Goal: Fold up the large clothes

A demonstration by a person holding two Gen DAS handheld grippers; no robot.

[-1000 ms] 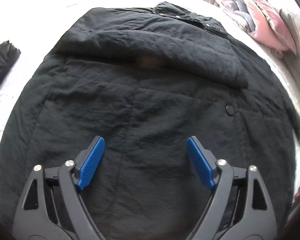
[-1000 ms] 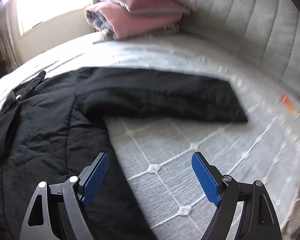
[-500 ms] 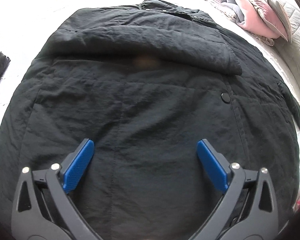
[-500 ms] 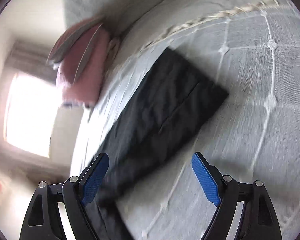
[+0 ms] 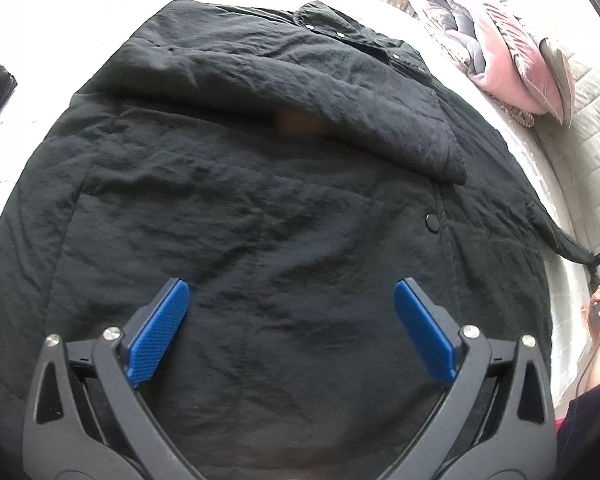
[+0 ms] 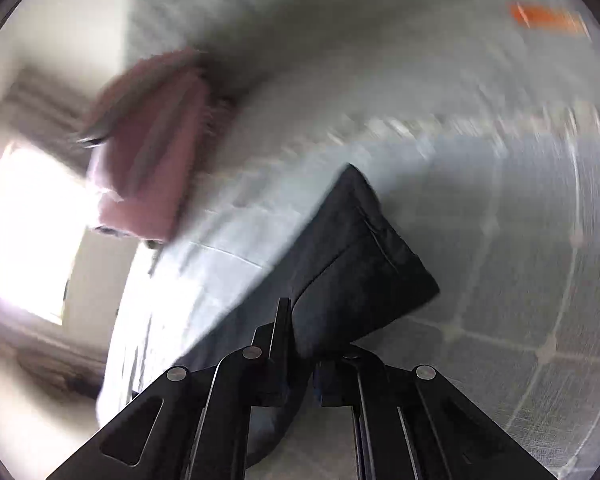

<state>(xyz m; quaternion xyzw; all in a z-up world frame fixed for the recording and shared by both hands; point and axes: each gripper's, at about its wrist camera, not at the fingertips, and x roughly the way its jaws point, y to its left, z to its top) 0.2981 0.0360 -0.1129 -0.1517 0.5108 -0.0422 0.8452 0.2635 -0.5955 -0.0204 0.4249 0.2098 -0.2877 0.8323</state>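
Jacket (image 5: pixel 260 200) spread flat on the bed (image 5: pixel 540 152), one sleeve (image 6: pixel 360 256) pinched.
Left gripper (image 5: pixel 292 320) hovers over the jacket's body, jaws wide, holding nothing; right gripper (image 6: pixel 300 364) is clamped tight on the sleeve's end.

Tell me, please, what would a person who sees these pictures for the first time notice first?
First, the large black coat spread flat over the pale bed, filling the left wrist view, with the left gripper over it, jaws wide open and empty. Next, the right gripper, jaws shut on the coat's sleeve, which is stretched out to the side. Pink folded bedding lies by the headboard.
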